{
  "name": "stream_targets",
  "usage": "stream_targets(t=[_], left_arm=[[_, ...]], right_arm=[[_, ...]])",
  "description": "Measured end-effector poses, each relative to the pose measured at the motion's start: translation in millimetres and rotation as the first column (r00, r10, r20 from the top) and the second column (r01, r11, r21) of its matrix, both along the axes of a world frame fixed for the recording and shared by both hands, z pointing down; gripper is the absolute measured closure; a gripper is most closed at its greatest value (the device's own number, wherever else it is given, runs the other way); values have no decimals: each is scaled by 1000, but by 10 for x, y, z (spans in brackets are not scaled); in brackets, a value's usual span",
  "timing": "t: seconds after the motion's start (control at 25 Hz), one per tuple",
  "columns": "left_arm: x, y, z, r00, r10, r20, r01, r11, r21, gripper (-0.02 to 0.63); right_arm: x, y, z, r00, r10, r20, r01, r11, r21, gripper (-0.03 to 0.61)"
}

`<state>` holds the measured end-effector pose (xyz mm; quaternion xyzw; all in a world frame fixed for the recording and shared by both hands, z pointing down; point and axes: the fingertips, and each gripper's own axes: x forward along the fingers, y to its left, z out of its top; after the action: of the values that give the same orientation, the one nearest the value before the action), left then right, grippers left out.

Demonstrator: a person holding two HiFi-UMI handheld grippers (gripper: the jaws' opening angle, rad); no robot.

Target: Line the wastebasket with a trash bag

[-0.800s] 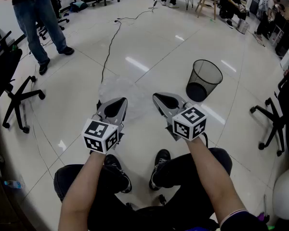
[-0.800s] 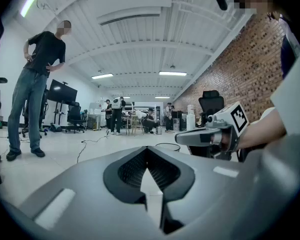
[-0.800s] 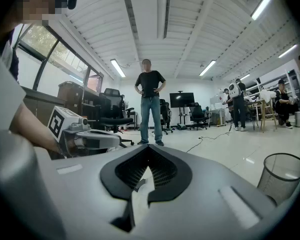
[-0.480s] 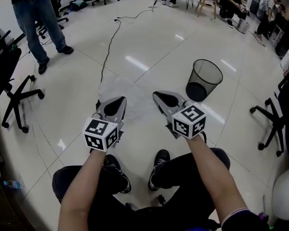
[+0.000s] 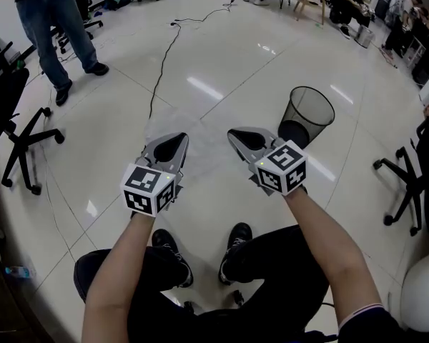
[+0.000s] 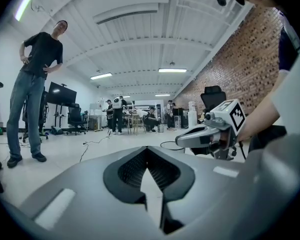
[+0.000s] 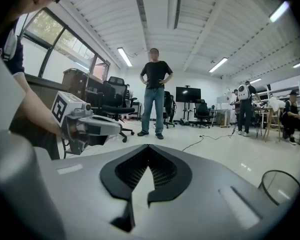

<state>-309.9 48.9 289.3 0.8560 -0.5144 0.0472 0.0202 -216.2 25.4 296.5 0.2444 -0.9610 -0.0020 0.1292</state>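
Observation:
A black mesh wastebasket point(image 5: 309, 113) stands upright on the floor, just right of and beyond my right gripper; its rim point(image 7: 282, 184) shows low at the right of the right gripper view. A clear, crumpled trash bag point(image 5: 199, 143) lies flat on the tiles, beyond and between both grippers. My left gripper point(image 5: 176, 137) is shut with nothing in it; its tips point(image 6: 147, 149) meet. My right gripper point(image 5: 233, 132) is also shut and empty, its tips point(image 7: 148, 147) closed. Both are held side by side above the floor, pointing nearly level. Each shows in the other's view: the right gripper point(image 6: 210, 133) and the left gripper point(image 7: 87, 125).
A person in jeans point(image 5: 53, 20) stands at the far left. Office chairs stand at the left point(image 5: 14, 116) and right point(image 5: 407, 181). A black cable point(image 5: 161, 70) runs across the floor beyond the bag. More people and furniture are at the back. My knees and shoes point(image 5: 236, 238) are below.
Both grippers have risen a little in the head view, staying shut and side by side. The bag and wastebasket have not moved.

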Motion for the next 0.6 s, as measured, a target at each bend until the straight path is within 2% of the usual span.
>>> stream_targets(t=[0.32,0.6], left_arm=[[-46,-267,124,1000,-23,-5,23,999,-31,601],[-176,-544,268,999,-24,-21,23,998,-50,601]], right_arm=[[-68,-329,-154,1000,-22,5,21,1000,15,578],[-168,-547,-102,998,-53,-39,53,999,0,578]])
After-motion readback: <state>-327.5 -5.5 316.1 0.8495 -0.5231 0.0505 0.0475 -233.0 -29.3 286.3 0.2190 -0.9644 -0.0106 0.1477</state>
